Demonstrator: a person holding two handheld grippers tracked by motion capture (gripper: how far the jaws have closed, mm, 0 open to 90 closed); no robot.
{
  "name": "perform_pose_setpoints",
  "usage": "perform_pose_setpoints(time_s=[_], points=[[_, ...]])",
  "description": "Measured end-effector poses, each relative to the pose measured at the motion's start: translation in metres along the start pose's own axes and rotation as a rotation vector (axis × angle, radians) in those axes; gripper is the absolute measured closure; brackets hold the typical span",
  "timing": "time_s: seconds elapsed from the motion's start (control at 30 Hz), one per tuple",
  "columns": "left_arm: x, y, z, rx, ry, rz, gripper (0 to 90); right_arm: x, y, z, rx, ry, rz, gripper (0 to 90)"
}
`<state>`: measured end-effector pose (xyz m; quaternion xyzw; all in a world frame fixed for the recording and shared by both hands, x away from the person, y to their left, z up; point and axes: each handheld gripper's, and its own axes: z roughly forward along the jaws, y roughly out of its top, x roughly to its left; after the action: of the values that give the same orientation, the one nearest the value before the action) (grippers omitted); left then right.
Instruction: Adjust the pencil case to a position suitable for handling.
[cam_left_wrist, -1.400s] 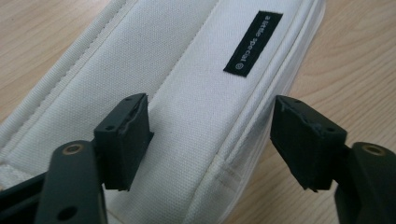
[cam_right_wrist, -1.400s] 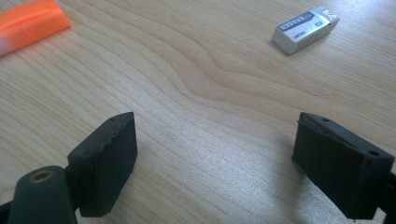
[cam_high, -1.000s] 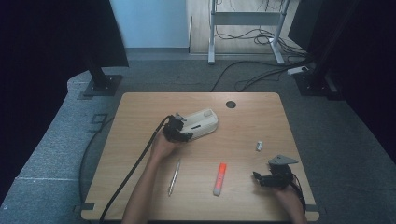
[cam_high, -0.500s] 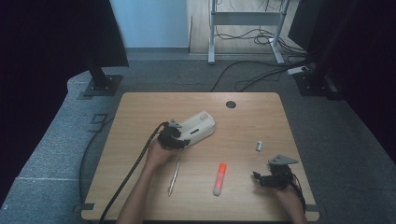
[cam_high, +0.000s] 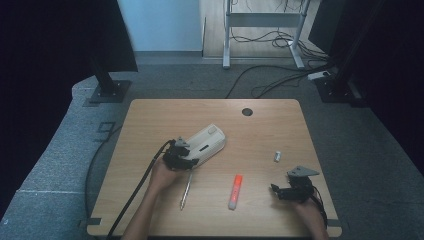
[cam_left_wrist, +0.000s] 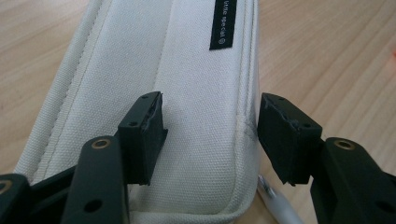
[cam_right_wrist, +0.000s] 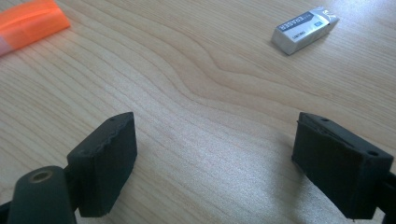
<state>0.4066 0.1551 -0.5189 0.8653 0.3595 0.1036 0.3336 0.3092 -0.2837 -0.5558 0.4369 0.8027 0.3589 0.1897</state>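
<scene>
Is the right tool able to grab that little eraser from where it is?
Probably yes. The right tool is open with nothing between its jaws, and only bare table lies between it and the eraser. The orange highlighter sits off to the side, out of the way.

My left gripper (cam_left_wrist: 208, 140) covers the pouch's (cam_left_wrist: 187, 70) near end; the pen (cam_left_wrist: 280, 207) beside it runs off-frame.
</scene>
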Motion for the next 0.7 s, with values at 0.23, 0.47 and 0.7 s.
perform_pose_setpoints(time_s=[0.23, 0.47, 0.7], points=[[-0.005, -0.016, -0.013, -0.007, 0.002, -0.020, 41.3, 0.000, 0.000, 0.000, 0.000, 0.000, 0.000, 13.2], [-0.014, -0.031, -0.026, -0.013, 0.009, -0.028, 41.3, 0.000, 0.000, 0.000, 0.000, -0.001, 0.000, 13.2], [-0.019, -0.045, -0.036, -0.041, -0.019, -0.079, 41.4, 0.000, 0.000, 0.000, 0.000, -0.001, 0.000, 13.2]])
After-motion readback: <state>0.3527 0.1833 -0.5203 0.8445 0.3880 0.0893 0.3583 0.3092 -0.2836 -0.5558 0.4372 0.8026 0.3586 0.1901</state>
